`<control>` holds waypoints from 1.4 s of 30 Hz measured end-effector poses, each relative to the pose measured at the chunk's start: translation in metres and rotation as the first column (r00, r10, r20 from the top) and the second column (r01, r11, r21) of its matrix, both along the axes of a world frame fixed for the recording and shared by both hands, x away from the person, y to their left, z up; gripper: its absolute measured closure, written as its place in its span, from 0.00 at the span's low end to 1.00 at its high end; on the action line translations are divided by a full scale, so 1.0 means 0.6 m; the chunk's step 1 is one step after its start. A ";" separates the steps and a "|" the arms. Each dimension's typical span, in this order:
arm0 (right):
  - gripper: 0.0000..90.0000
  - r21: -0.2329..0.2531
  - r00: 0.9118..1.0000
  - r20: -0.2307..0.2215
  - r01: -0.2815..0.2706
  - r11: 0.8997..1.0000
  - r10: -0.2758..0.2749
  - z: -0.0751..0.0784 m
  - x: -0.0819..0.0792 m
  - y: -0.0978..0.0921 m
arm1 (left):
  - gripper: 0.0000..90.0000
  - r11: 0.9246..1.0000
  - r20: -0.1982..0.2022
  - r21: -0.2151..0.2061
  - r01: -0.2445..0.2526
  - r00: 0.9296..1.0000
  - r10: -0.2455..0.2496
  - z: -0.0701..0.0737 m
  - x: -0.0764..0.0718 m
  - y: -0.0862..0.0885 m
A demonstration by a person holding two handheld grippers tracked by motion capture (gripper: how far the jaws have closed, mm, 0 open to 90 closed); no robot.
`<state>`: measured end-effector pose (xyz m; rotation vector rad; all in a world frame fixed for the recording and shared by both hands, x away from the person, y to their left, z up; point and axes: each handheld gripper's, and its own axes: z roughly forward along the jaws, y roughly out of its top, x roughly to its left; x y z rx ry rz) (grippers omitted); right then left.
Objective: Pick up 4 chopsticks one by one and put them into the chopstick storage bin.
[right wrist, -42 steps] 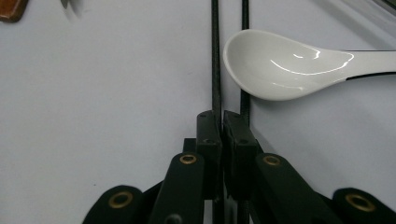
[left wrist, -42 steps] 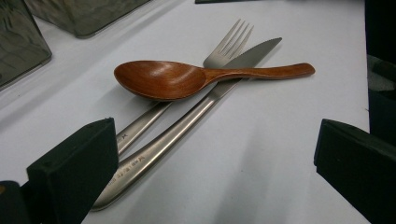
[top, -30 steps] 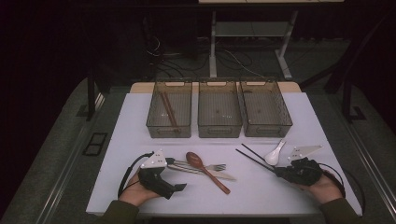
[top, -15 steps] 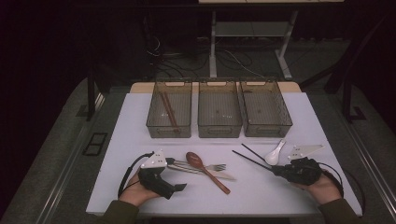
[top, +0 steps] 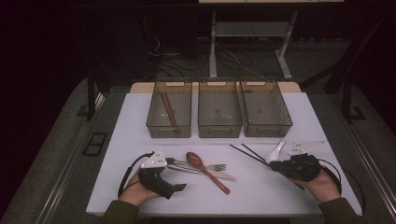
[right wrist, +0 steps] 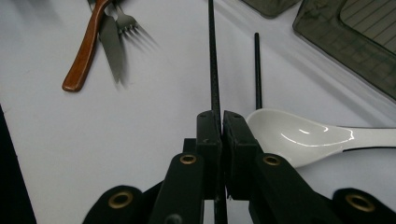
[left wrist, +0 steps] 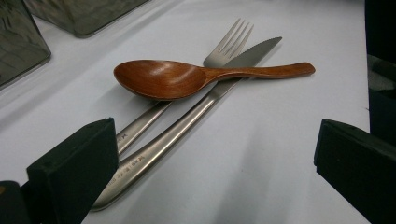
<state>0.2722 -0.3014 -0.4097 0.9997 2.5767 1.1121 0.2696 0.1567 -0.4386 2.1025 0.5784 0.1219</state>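
Chopstick [right wrist: 214, 60], black and thin, was clamped between the closed jaws of the right gripper [right wrist: 222, 116], near the table's [top: 280, 196] right front. A second chopstick [right wrist: 257, 70] lay just beside it on the table, its near end at a white spoon [right wrist: 308, 135]. Farther left, a wooden spoon [left wrist: 187, 77] was laid across a fork [left wrist: 224, 44] and a knife [left wrist: 187, 133], faced by the wide-open left gripper [left wrist: 215, 154]. Three bins [top: 219, 109] were lined up behind; brown sticks were seen in the left one.
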 end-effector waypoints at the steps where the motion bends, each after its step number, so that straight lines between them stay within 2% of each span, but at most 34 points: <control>1: 0.95 0.002 1.000 0.002 -0.002 1.000 0.002 0.000 0.000 0.001 | 0.00 1.000 0.000 0.000 0.000 1.000 0.000 0.000 0.000 0.000; 7: 0.95 0.034 1.000 0.008 -0.001 0.999 0.001 0.008 0.003 0.005 | 0.00 1.000 -0.002 0.003 0.001 1.000 -0.001 0.000 0.000 -0.001; 16: 0.95 0.055 1.000 0.020 -0.011 0.998 0.010 0.018 0.014 0.024 | 0.00 1.000 -0.002 -0.001 -0.001 1.000 0.001 -0.001 0.000 -0.001; 34: 0.95 0.079 0.999 0.047 -0.030 0.996 0.026 0.037 0.034 0.055 | 0.00 1.000 -0.003 0.003 -0.003 1.000 0.003 0.000 0.000 -0.001; 42: 0.95 0.091 0.997 0.063 -0.040 0.995 0.035 0.048 0.045 0.077 | 0.00 1.000 -0.006 -0.012 -0.011 1.000 0.011 -0.001 -0.001 -0.002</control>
